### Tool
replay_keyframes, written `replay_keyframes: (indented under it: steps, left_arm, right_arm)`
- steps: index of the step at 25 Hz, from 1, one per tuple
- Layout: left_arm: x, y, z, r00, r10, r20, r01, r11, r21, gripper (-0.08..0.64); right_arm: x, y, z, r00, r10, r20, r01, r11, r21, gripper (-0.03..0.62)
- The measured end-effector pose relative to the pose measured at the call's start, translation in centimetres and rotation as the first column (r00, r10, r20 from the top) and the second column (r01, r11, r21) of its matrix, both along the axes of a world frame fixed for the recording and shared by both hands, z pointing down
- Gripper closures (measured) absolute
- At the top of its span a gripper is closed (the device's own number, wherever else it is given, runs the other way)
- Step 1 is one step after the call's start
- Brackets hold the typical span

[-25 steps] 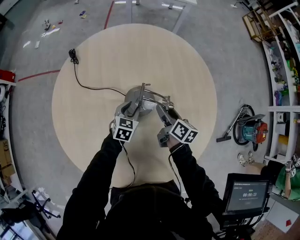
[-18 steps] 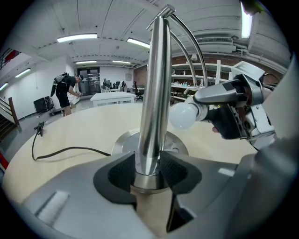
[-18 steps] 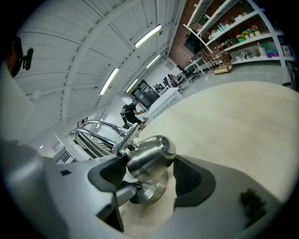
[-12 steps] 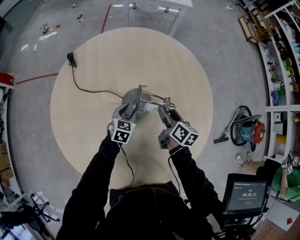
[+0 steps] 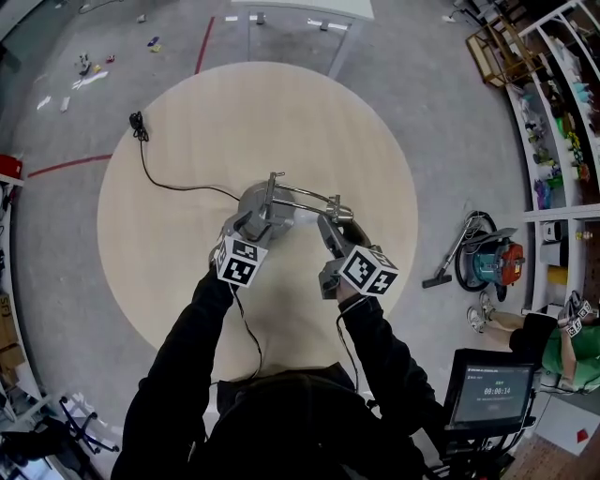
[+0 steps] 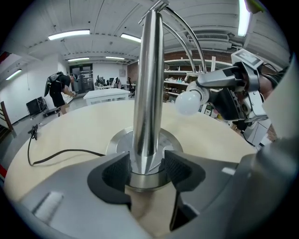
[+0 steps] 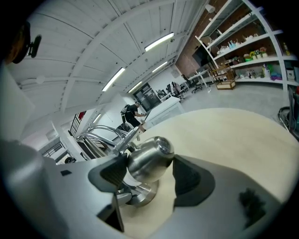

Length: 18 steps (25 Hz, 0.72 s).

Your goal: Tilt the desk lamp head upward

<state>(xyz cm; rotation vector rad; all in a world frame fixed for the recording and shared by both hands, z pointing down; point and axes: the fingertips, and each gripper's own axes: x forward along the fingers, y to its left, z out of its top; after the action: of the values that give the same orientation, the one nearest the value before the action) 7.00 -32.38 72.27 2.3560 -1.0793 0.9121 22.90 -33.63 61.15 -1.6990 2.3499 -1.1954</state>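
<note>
A chrome desk lamp stands on the round wooden table (image 5: 309,112), its round base (image 5: 251,199) near the middle. The upright post (image 6: 148,93) rises between the jaws of my left gripper (image 6: 146,170), low down by the base. Those jaws have just been opening and narrow gaps show beside the pads. In the head view my left gripper (image 5: 251,223) sits at the base. My right gripper (image 7: 150,172) is shut on the rounded metal lamp head (image 7: 148,158); in the head view it (image 5: 330,232) is right of the base. The white bulb (image 6: 189,101) sticks out of the head.
The lamp's black cord (image 5: 159,169) runs left across the table to its far left edge. A vacuum cleaner (image 5: 483,253) lies on the floor at right, shelves (image 5: 553,112) stand beyond it, and a monitor (image 5: 492,389) is at lower right. A white table (image 5: 300,14) stands behind.
My right gripper has shifted slightly with the lamp head in it. My left gripper stays at the post. The head view has drifted a little.
</note>
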Motion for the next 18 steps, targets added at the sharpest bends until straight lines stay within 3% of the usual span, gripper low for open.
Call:
replay_keyframes:
  steps: [7,18]
  left_arm:
    - [-0.2,0.4,-0.5,1.0,-0.009,0.006,0.009,1.0,0.006,0.319]
    - [0.2,0.3,-0.6,1.0,-0.009,0.011,0.009,1.0,0.006,0.319]
  right_arm:
    - [0.9,0.8,-2.5,0.998,0.0,-0.065,0.002,0.999,0.037,0.275]
    - [2.6,1.1,-6.3,0.963,-0.01,-0.268,0.035,0.996,0.086,0.276]
